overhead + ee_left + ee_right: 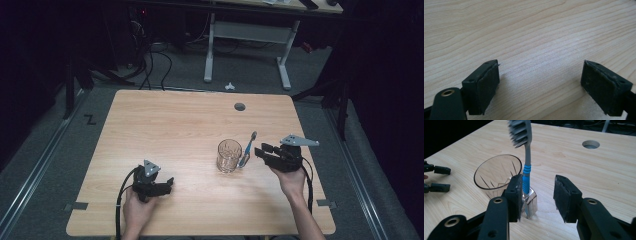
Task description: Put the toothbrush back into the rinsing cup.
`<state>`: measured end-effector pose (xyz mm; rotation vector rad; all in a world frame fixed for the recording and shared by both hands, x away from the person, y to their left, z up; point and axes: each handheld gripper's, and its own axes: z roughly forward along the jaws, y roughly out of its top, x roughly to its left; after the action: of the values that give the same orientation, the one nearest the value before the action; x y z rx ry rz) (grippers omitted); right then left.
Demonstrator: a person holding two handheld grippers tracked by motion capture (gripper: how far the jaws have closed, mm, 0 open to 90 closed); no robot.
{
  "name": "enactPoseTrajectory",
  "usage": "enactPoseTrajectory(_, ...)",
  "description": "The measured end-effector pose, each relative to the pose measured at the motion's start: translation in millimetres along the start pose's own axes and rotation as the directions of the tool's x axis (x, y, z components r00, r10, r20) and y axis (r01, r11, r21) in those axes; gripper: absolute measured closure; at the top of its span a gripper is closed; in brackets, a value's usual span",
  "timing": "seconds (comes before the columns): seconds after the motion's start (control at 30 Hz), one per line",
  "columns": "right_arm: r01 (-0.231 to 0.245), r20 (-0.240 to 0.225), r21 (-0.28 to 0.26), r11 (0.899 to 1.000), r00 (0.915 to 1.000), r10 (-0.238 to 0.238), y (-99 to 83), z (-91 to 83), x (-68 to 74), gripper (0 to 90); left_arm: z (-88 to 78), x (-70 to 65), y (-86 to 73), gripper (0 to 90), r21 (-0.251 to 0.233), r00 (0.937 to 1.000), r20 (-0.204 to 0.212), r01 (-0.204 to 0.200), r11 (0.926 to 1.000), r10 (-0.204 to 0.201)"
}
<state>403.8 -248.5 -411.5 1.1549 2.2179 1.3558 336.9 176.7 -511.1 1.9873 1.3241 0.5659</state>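
A clear cut-glass tumbler (229, 155) (497, 175) stands upright on the wooden table (175, 125), right of the middle. Just to its right a toothbrush (248, 147) (526, 173) with a grey neck, blue grip and clear base stands nearly upright, bristles on top and base on the wood. My right gripper (260, 150) (537, 183) is open around its lower handle. The handle lies against the left pad and the right pad is well apart from it. My left gripper (169, 183) (540, 75) is open low over bare wood at the front left, with nothing between its jaws.
A round cable hole (240, 106) (590, 144) sits near the table's far edge. Behind the table are white desk legs (209, 50) and cables (150, 65) on the grey floor. The left gripper's jaws (437, 178) show at the left edge of the right gripper view.
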Motion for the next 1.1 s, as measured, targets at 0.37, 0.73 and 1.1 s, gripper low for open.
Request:
enactPoseTrajectory(0.37,-0.02,0.005,-0.019,1.0,0.9998,0.02,-7.7,-9.5,-3.7,60.7,0.0,0.0,0.0,15.8,0.0,1.0,0.0,0.0,1.0,0.0)
enactPoseTrajectory(0.73,-0.034,0.007,-0.027,0.999,0.9994,0.034,-15.0,-13.9,-5.7,61.0,0.0,0.0,0.0,15.8,0.0,1.0,0.0,0.0,1.0,0.0)
enactPoseTrajectory(1.1,-0.054,0.009,-0.028,0.998,0.9985,0.054,-24.5,-18.4,-7.6,61.1,0.0,0.0,0.0,15.8,0.0,1.0,0.0,-0.001,1.0,0.001)
